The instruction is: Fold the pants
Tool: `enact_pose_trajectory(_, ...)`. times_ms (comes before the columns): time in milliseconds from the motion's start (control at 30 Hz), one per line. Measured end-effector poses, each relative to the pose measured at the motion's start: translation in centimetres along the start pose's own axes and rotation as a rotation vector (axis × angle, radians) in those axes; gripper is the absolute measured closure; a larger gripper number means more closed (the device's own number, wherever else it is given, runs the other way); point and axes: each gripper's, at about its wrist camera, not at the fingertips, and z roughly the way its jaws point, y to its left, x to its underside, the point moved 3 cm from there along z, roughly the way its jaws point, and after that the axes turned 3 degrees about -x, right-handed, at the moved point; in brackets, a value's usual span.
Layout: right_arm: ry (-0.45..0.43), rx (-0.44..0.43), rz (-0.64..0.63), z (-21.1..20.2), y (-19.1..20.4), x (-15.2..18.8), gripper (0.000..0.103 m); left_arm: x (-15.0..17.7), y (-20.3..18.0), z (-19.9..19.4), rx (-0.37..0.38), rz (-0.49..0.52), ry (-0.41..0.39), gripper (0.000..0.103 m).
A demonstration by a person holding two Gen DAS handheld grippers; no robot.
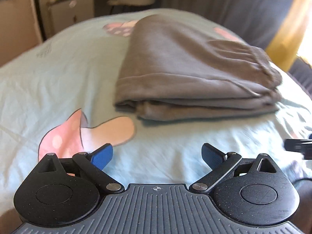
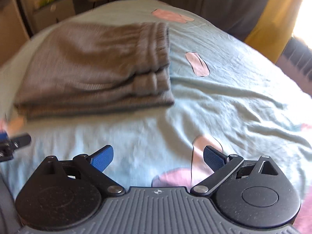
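We see pants (image 1: 187, 72) folded on bed (image 1: 58, 81), mid-frame. Left hand-held gripper (image 1: 157, 156) and right hand-held gripper (image 2: 158, 158) both wide, holding nothing.

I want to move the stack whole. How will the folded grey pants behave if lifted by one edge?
The pants look like soft knit, so probably floppy: layers would likely sag and unfold. The thick gathered waistband may weigh down that end. On the wrinkled sheet, pushing would probably bunch them.
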Motion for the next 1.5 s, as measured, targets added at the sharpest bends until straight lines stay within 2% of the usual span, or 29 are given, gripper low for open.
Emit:
enact_pose_trajectory(67, 0.073, 0.024, -0.076, 0.2, 1.5, 0.7, 0.004, 0.7, -0.3, -1.3, -0.003, -0.003, -0.012, 0.003)
enact_pose_trajectory(100, 0.075, 0.027, -0.093, 0.1, 1.9, 1.3, 0.004, 0.9, -0.2, -1.9, -0.003, -0.015, -0.019, 0.003)
enact_pose_trajectory(300, -0.134, -0.065, -0.112, -3.0, 4.2, 2.1, 0.004, 1.2, -0.4, -4.5, -0.018, -0.023, -0.098, 0.002)
enact_pose_trajectory(467, -0.173, -0.064, -0.189, -3.1, 6.4, 2.1, 0.004, 0.6, -0.5, -5.0, -0.041, -0.019, -0.116, 0.002)
enact_pose_trajectory(567, -0.191, -0.098, -0.163, -2.6, 6.5, 1.3, 0.004, 0.2, -0.5, -4.7, -0.054, 0.009, -0.144, 0.002)
enact_pose_trajectory(700, -0.238, -0.066, -0.104, -2.1, 6.5, 0.5, 0.004, -0.2, -0.1, -3.5, -0.04, -0.008, -0.157, 0.002)
enact_pose_trajectory(833, -0.242, -0.045, -0.073, -0.9, 6.4, 0.0, 0.004, -0.5, 0.0, -2.2, -0.039, -0.007, -0.144, 0.002)
enact_pose_trajectory(967, -0.234, -0.09, -0.047, 0.2, 6.2, 0.1, 0.004, -0.7, 0.2, -1.3, -0.031, -0.018, -0.128, 0.002)
enact_pose_trajectory(1133, -0.226, -0.101, -0.042, 1.0, 6.6, 0.1, 0.004, -0.6, -0.1, -0.3, -0.027, -0.003, -0.097, 0.002)
enact_pose_trajectory(1500, -0.235, -0.094, -0.049, 0.9, 6.8, 0.4, 0.004, -0.3, -0.7, -0.3, -0.039, 0.022, -0.09, 0.002)
